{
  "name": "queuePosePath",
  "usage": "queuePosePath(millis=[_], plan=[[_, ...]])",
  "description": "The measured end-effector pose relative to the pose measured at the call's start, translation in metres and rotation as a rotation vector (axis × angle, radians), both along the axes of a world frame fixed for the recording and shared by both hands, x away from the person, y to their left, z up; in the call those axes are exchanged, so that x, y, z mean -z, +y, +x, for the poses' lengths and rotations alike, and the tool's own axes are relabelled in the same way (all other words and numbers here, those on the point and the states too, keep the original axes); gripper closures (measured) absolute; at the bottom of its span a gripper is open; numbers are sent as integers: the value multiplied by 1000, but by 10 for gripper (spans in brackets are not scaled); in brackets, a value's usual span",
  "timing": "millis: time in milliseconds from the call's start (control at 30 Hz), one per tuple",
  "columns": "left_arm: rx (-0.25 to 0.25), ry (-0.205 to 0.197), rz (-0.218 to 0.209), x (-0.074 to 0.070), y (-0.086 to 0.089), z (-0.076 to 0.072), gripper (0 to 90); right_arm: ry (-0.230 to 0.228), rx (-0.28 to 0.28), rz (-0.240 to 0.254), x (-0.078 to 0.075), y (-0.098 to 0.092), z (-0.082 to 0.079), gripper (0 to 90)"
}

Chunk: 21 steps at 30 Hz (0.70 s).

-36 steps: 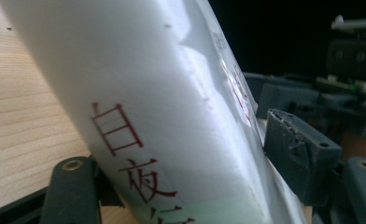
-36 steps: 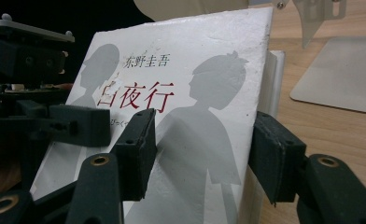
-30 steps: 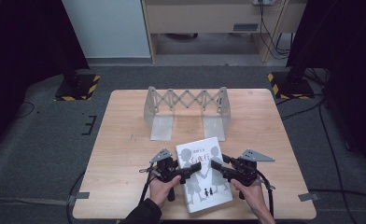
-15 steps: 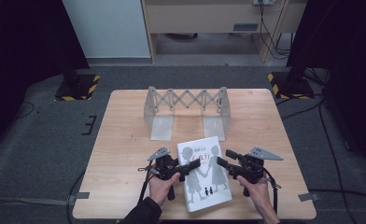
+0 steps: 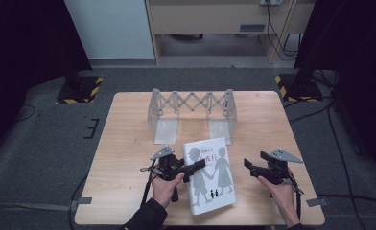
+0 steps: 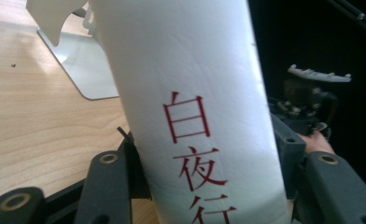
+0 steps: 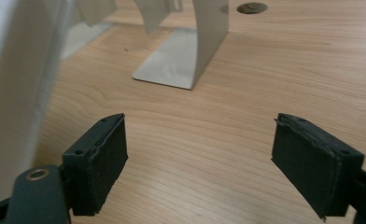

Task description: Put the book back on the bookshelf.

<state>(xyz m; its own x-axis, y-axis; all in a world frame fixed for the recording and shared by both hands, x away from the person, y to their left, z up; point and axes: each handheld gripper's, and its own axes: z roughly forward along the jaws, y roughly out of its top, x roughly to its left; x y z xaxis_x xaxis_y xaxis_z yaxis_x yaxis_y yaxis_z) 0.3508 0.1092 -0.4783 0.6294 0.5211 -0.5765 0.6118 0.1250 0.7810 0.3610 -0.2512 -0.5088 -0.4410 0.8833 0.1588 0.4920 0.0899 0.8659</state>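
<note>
The left gripper (image 5: 195, 166) has its jaws clamped on the left edge of a white book (image 5: 210, 175); they have just been closing, and the book sits between them. In the left gripper view the book's spine (image 6: 195, 107), with red characters running down it, stands between the two black jaws, which press against it on either side. The book rests on the wooden worktop (image 5: 128, 143), its cover with grey silhouette figures facing up and tilted a little.

The right gripper (image 5: 250, 166) is off to the right of the book, apart from it, with its jaws spread wide and nothing between them; they have just been opening. In the right gripper view the two pads (image 7: 102, 158) stand well apart over bare wood, and the book's white edge (image 7: 13, 93) shows blurred at the left, beside the gripper.

Beyond both grippers, toward the far side of the worktop, stands a metal folding bookstand (image 5: 191, 112) with a scissor lattice between its two end plates. Its near right plate lies just past the book's top edge.
</note>
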Motion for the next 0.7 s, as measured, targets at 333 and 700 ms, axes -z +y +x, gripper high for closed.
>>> queuePosePath(millis=[333,700], plan=[[24,-30,-9,-16,5,-3,503,49,35,-108,12,-6,5,142],[9,-80,22,-33,11,-9,524,62,60,-146,16,-10,8,123]])
